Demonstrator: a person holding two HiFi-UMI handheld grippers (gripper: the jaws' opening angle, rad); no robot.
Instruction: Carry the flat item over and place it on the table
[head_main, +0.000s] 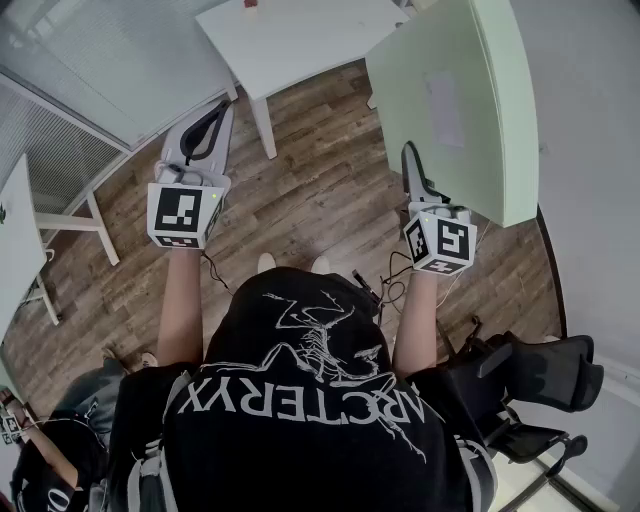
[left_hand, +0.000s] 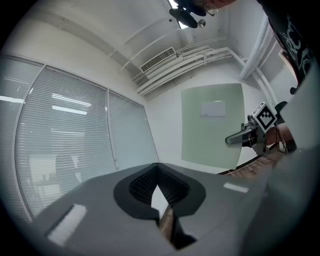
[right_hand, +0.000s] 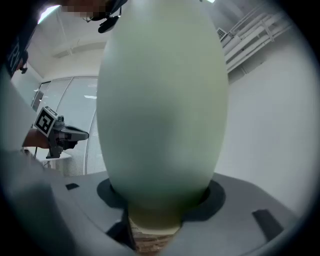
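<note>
A large pale green flat board (head_main: 450, 90) stands on edge in the air, with a white label on its face. My right gripper (head_main: 409, 152) is shut on the board's lower edge; in the right gripper view the board (right_hand: 162, 110) fills the space between the jaws. My left gripper (head_main: 217, 108) hangs to the left, apart from the board, shut with nothing in it. The left gripper view shows the board (left_hand: 212, 125) face-on and the right gripper (left_hand: 235, 139) at its edge. The white table (head_main: 300, 35) lies ahead, beyond both grippers.
Wood floor lies below. A second white table (head_main: 20, 250) stands at the left edge. A black office chair (head_main: 540, 375) sits close behind on the right. Another person (head_main: 50, 460) is at the lower left. A white wall runs along the right.
</note>
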